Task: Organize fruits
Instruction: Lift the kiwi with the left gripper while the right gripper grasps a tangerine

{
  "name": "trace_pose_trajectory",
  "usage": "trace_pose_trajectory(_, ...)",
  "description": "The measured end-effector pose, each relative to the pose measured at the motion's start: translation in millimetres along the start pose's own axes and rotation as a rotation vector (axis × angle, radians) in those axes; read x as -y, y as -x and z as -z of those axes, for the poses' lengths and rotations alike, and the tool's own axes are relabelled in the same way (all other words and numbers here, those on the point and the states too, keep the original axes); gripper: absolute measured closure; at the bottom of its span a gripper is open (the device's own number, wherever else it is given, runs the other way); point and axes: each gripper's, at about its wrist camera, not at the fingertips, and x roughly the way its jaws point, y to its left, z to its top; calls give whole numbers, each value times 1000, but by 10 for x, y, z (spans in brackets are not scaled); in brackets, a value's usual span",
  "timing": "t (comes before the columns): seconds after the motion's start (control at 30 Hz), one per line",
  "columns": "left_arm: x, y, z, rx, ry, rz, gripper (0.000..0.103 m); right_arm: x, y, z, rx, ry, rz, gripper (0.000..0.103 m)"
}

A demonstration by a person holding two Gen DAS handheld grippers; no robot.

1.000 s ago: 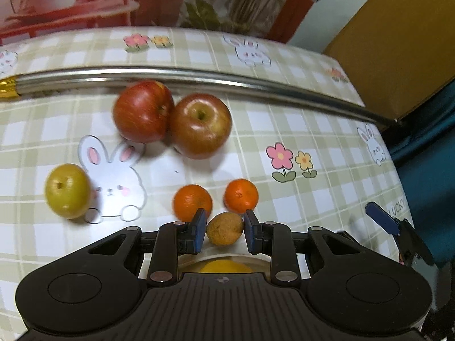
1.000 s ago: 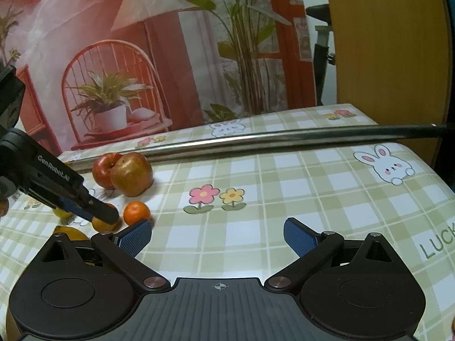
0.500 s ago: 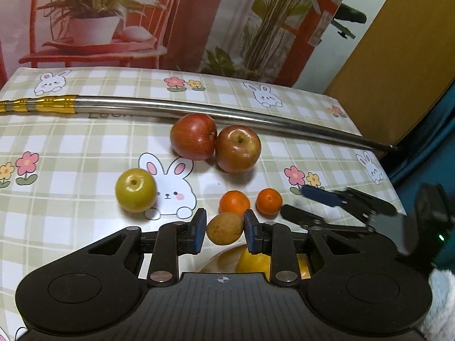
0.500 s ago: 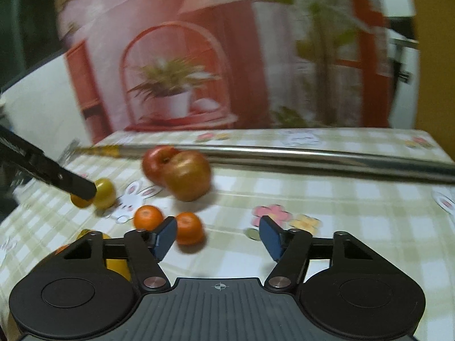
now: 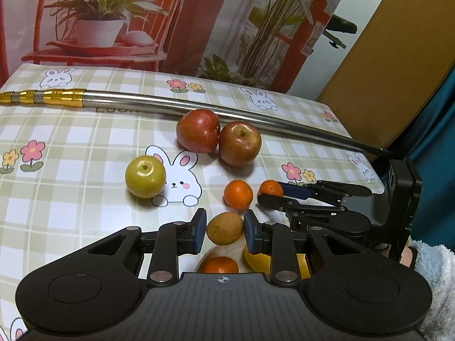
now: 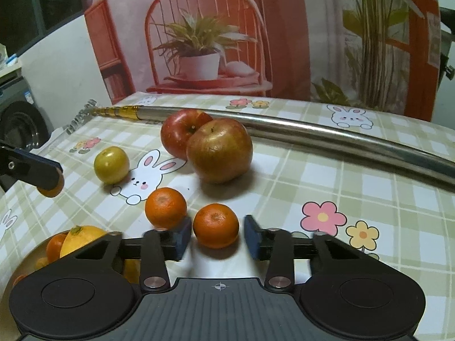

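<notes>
The left gripper (image 5: 224, 228) clenches a small brownish fruit (image 5: 225, 228) between its blue pads, lifted above a bowl (image 6: 25, 258) that holds a lemon (image 6: 81, 237) and small oranges just beneath its fingers. Ahead and slightly right of it, two tangerines sit on the checked tablecloth (image 5: 71, 147). The right gripper (image 6: 217, 236) is spread wide around the nearer tangerine (image 6: 216, 228), its pads on either side and not touching. The second tangerine (image 6: 165, 207) lies just beyond its left finger. Farther ahead, a brownish-red apple (image 6: 220, 150) touches a red apple (image 6: 182, 133) behind it, with a green apple (image 6: 111, 164) off to the left. A metal pole (image 6: 327, 139) crosses the table behind the apples.
</notes>
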Motion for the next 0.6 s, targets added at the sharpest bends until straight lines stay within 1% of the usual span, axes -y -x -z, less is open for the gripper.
trace_pose_trajectory(0.13,-10,44,71,14,-11,-3,73,-34,4,-1,-2,13,23,72)
trace_pose_trajectory(0.23,10,96,129,25,-29,-2,73,-39,73,-5,16,-12,37,72)
trace_pose_trajectory(0.6,152,284,413,66,-110,-3,73,-237,601,29,120,-84,48,72)
